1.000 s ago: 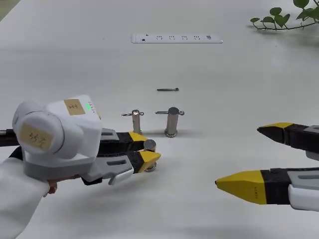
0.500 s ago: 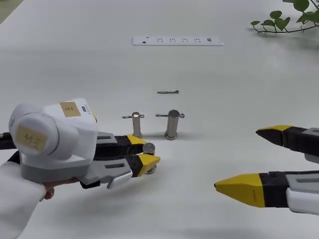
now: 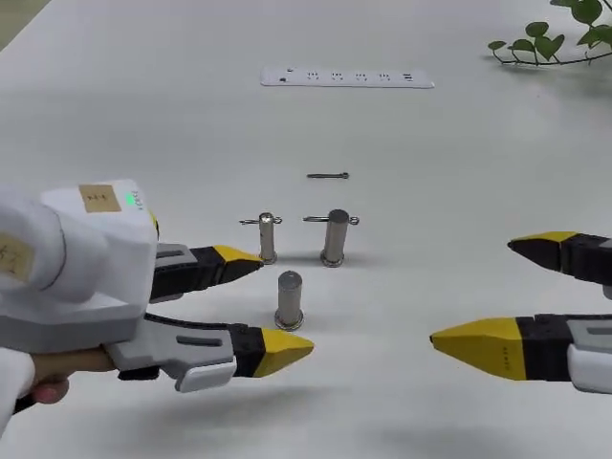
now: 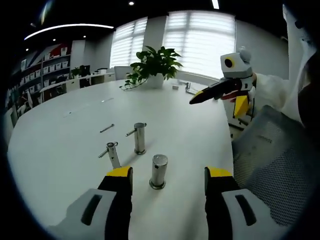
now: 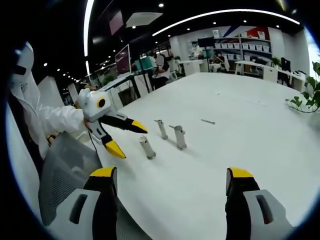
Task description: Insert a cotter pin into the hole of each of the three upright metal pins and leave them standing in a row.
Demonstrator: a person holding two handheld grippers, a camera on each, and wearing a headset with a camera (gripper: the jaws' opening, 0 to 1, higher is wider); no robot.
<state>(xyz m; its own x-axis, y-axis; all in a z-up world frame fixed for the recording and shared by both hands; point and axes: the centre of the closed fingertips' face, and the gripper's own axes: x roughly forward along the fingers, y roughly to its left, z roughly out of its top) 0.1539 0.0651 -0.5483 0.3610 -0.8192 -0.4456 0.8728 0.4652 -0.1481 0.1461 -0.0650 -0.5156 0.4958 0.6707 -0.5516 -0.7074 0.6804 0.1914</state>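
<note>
Nearest: left gripper (image 3: 283, 302), held at the near left edge of the white table (image 3: 143, 115), claw spread wide, nothing in it. Yellow tips point across the table to the right.

Right gripper (image 3: 470, 292) comes in from the right edge, level with the left one. Claw also wide apart and holding nothing. The two grippers are well apart, with bare tabletop between them.

Bare metal pin (image 3: 290, 298): upright on its flat base, standing in the gap between the left gripper's two tips. A gap shows on each side, so there is no contact. No cotter pin through it. The left gripper view confirms this, with the pin just ahead of the tips and roughly centred.

Just behind it stand two more uprights side by side. The thin metal pin (image 3: 267, 239) is on the left, with a cotter pin (image 3: 256, 221) through its head, sticking out to the left. The thick metal pin (image 3: 334, 237) is on the right, with its own cross pin (image 3: 318, 219) through the top.

Farther back: loose cotter pin (image 3: 327, 176) lying flat on the table, apart from the uprights.

Far edge: white power strip (image 3: 347, 77) lying flat. Green plant (image 3: 550, 38) at the far right corner.
</note>
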